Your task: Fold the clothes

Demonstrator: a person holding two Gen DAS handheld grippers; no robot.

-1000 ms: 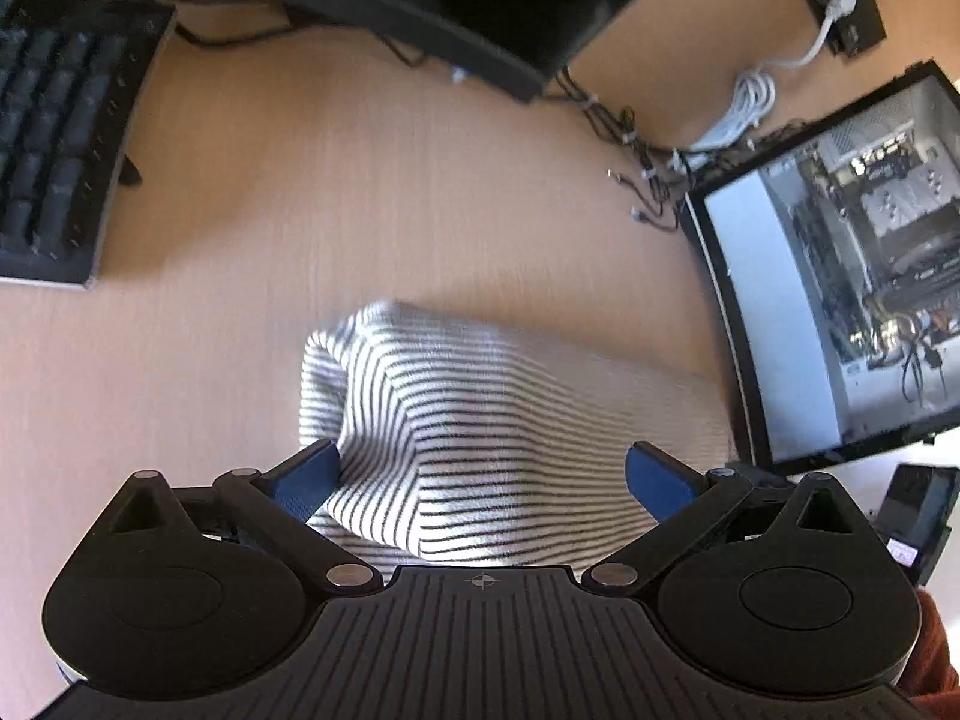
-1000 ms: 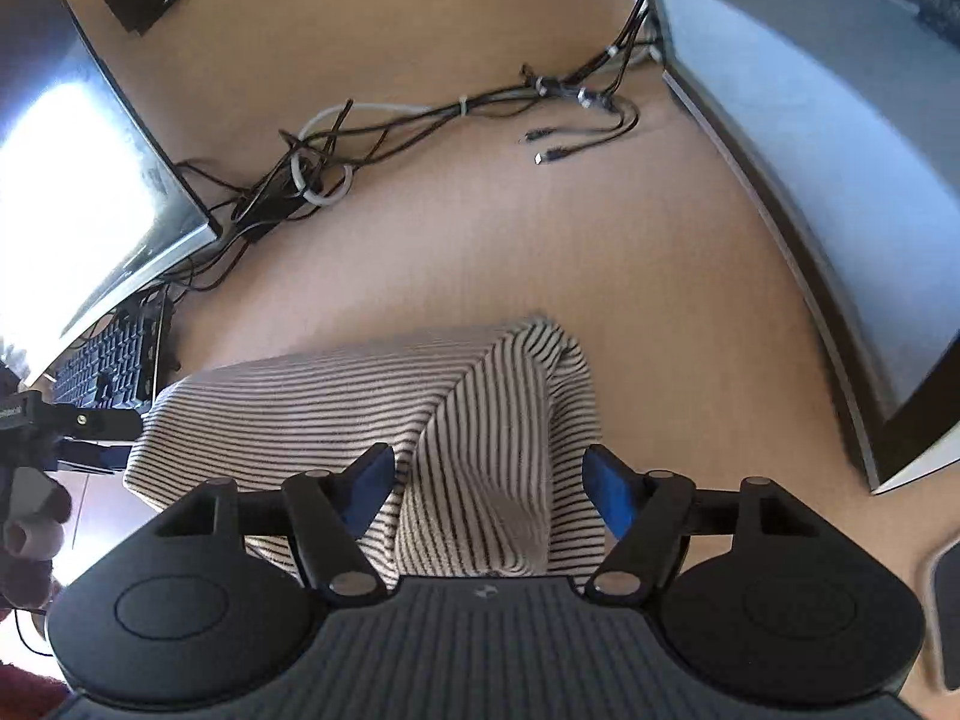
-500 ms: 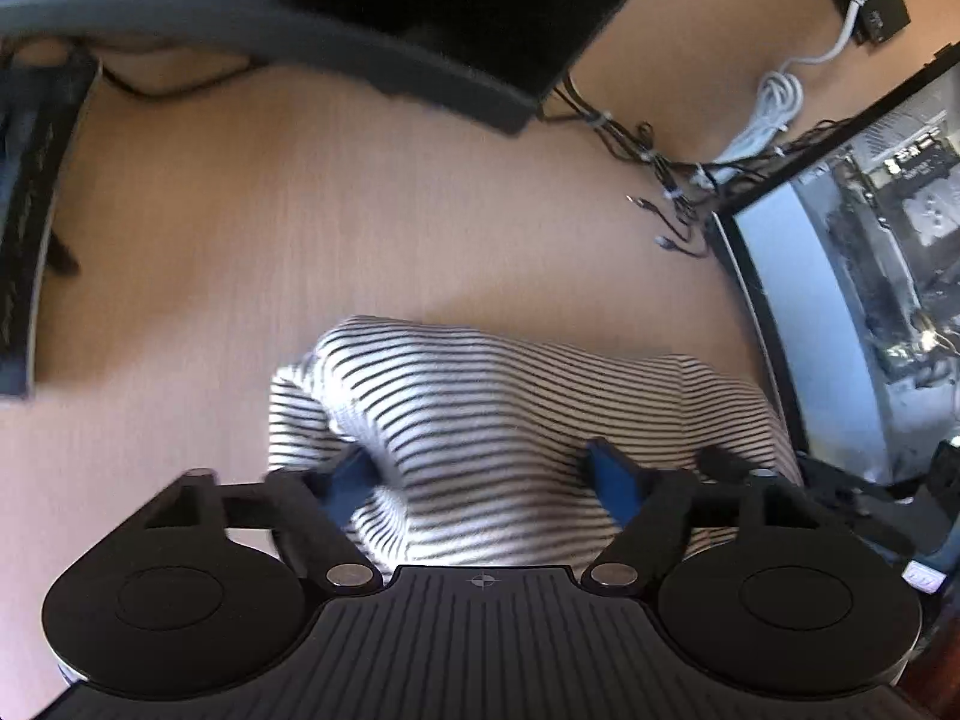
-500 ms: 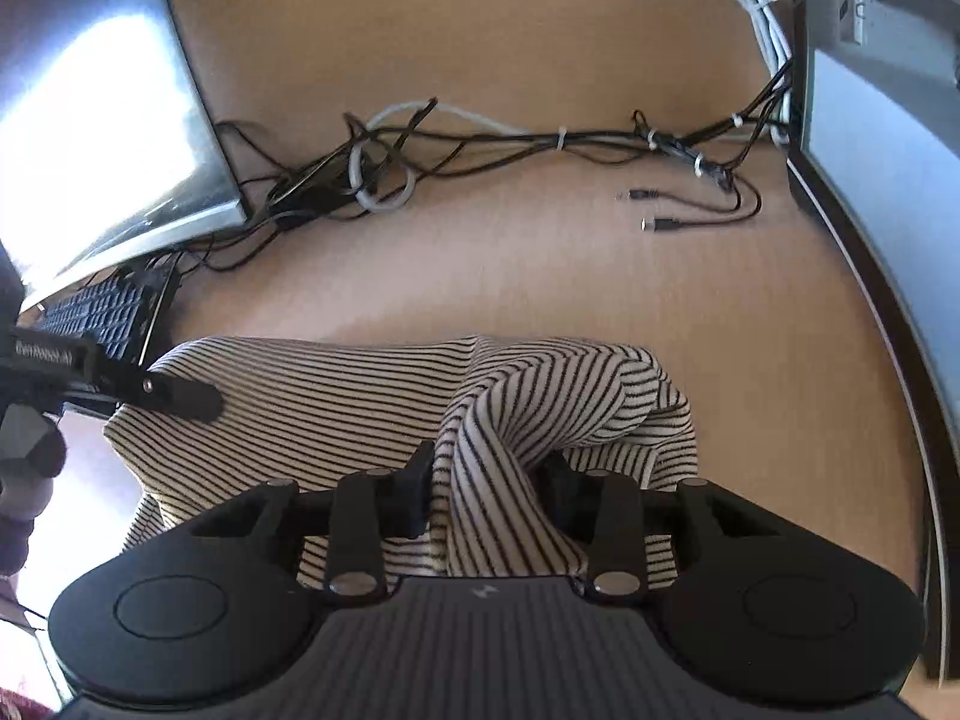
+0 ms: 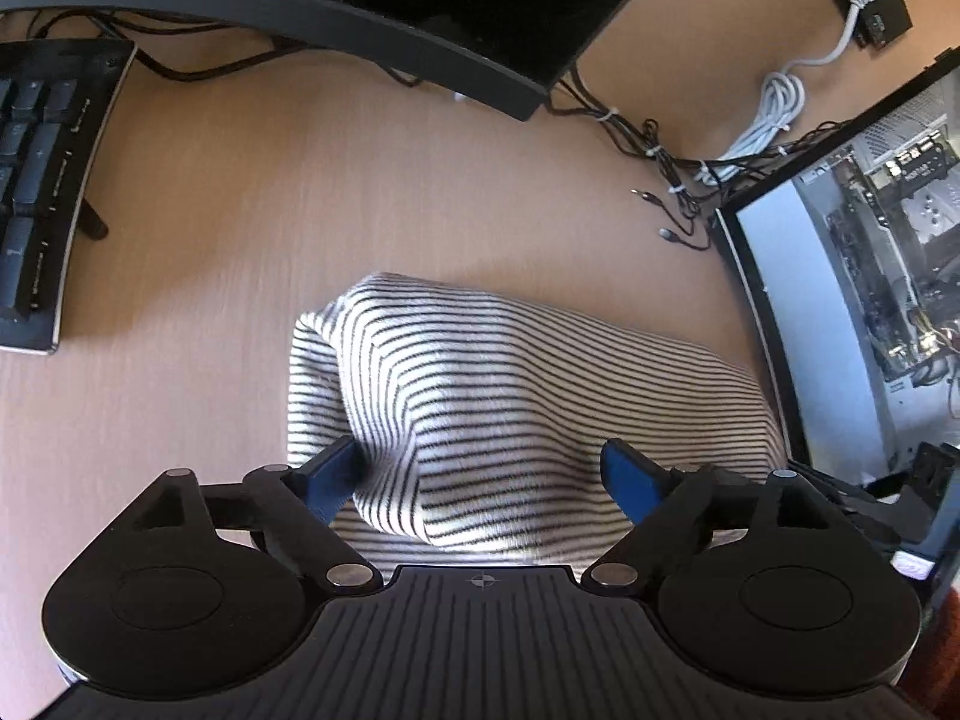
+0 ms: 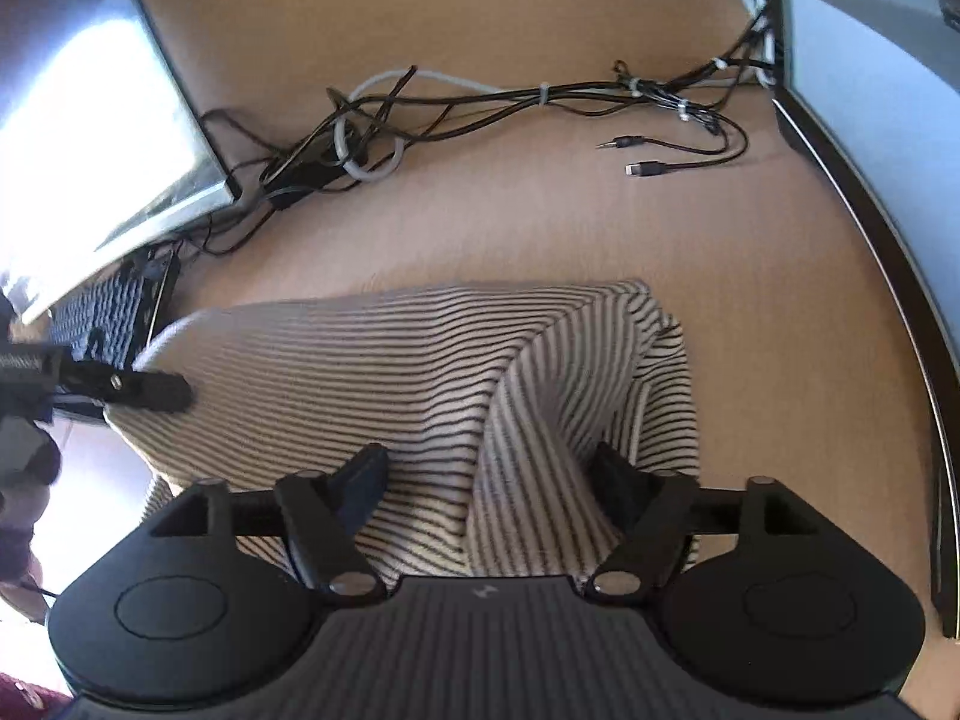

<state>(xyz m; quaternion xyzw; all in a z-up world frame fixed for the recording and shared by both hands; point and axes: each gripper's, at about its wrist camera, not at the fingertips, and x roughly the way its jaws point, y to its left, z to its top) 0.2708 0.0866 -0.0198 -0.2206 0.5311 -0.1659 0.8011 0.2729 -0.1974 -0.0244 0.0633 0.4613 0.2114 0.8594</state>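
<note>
Striped garment (image 5: 540,396) bunched on desk (image 5: 240,210), between monitor and PC case. Left gripper (image 5: 480,474) and right gripper (image 6: 489,480): jaws wide, straddling raised folds, gripping nothing. Risk: closing on thick ridge grabs several layers, skewing fold; loose cables (image 6: 510,102) nearby could snag.

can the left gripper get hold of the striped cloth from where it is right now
Probably yes. The left gripper is open, with a raised fold of the striped cloth already between its blue fingers, and nothing in the way.
</note>
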